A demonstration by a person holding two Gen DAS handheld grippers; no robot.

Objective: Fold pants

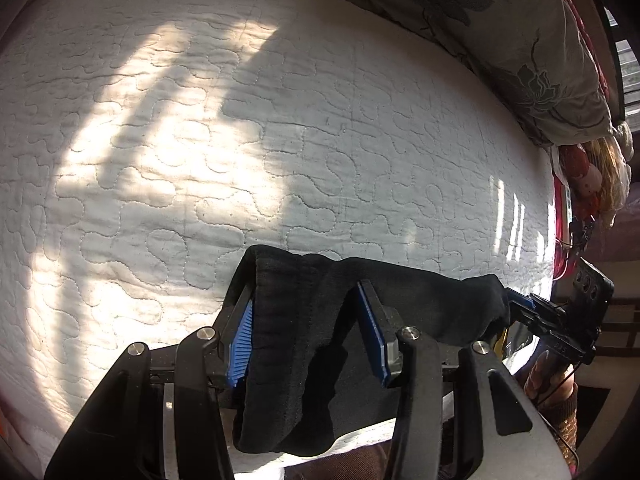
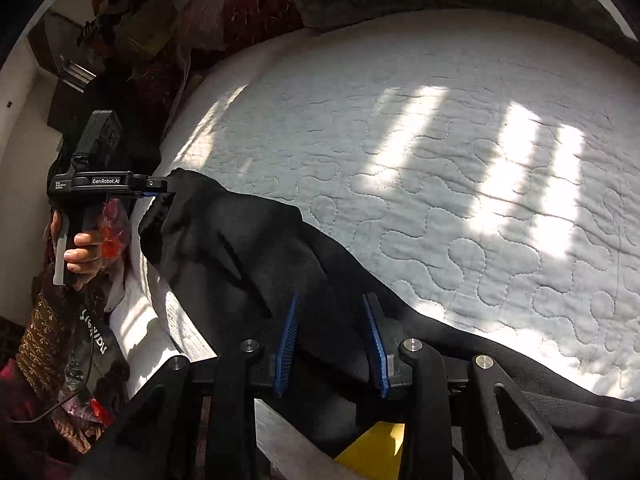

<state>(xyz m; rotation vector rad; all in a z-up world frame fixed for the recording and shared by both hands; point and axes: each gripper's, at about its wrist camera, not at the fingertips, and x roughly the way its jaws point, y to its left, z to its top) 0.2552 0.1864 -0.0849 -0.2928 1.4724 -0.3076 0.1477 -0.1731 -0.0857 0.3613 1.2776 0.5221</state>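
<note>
Pants (image 1: 320, 320) clamped in left hand-held gripper (image 1: 308, 320)

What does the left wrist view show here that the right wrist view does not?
Only the left wrist view: a grey floral pillow at the bed's far edge. Only the right wrist view: a bare hand on the left gripper handle and the pants' long spread along the bed. Both: the black pants between both grippers' jaws, on the white quilt.

Black pants (image 2: 256, 248) run off the lower right edge beyond the right tool (image 2: 332, 344); their far end hides the left tool's (image 2: 158, 190) tips.
</note>
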